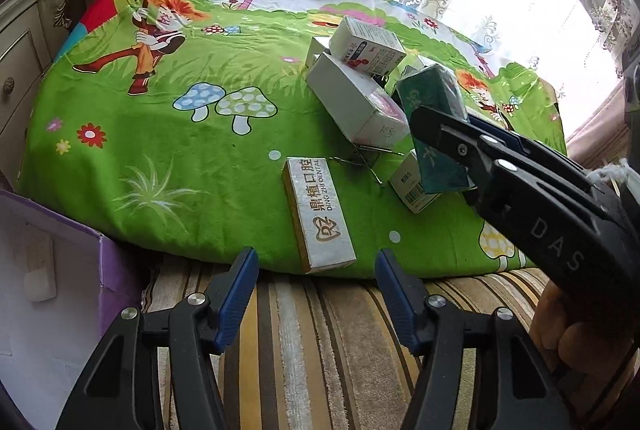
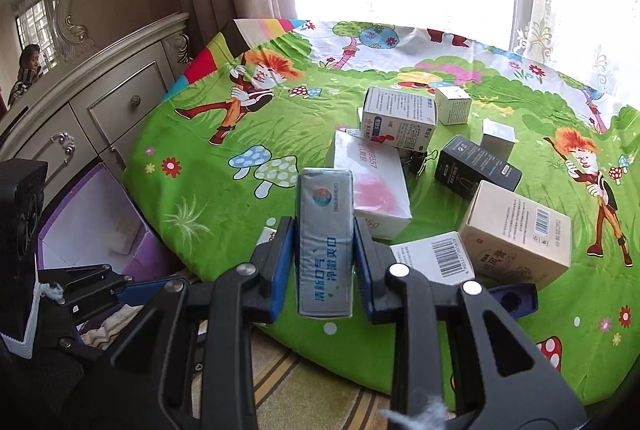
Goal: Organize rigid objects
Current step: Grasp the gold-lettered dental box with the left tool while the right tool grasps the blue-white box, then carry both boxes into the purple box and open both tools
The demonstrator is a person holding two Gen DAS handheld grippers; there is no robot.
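Observation:
Several small cartons lie on a green cartoon cloth [image 1: 160, 158]. My right gripper [image 2: 323, 230] is shut on a narrow wrapped box [image 2: 324, 198], grey with blue lettering in the right wrist view. It holds the box above the cloth's near edge. In the left wrist view the same box [image 1: 432, 90] shows a dark green face between the right gripper's [image 1: 444, 134] fingers. My left gripper [image 1: 316, 254] is open and low over the cloth's front edge. A long white and gold dental box [image 1: 316, 210] lies flat just ahead of its fingertips, untouched.
An open purple box [image 1: 48, 262] with a white inside stands at the left, below the cloth. Piled behind are a white carton [image 1: 352, 106], a black one [image 2: 476, 166] and a beige one [image 2: 516, 234], with binder clips [image 1: 364, 158]. A cream dresser [image 2: 100, 110] flanks the left.

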